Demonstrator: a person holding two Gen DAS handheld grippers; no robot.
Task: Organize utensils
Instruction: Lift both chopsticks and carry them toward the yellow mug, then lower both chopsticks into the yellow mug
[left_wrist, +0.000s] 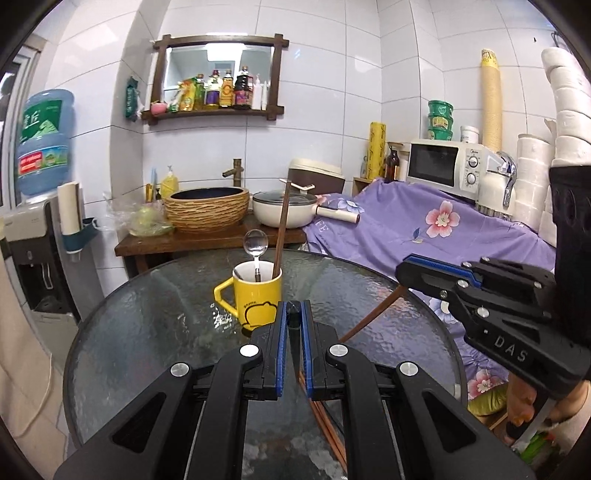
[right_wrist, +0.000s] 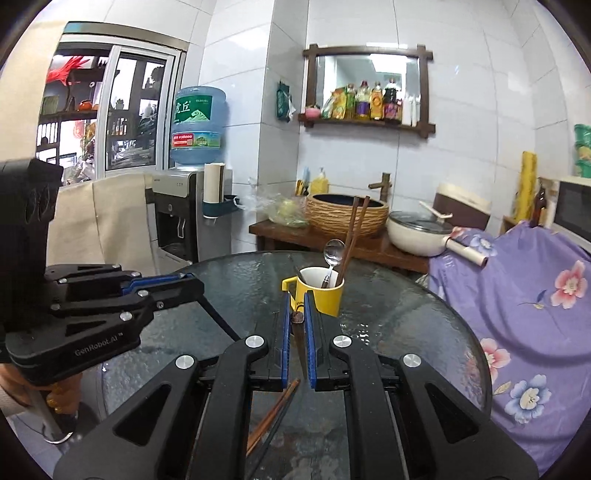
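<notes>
While "DAS" marks the right gripper (left_wrist: 402, 267), "GenRobot.AI" marks the left gripper (right_wrist: 197, 282).

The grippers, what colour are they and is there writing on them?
Both are chunky black plastic with round silver bolts and bright blue strips lining the inside of each finger. The left gripper has "GenRobot.AI" printed in pale letters on its side. The right gripper has "DAS" on its side. The person's bare fingers wrap each handle.

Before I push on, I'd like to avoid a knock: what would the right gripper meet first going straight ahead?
Most likely the yellow mug, directly beyond the right gripper; depth is hard to judge.
</notes>
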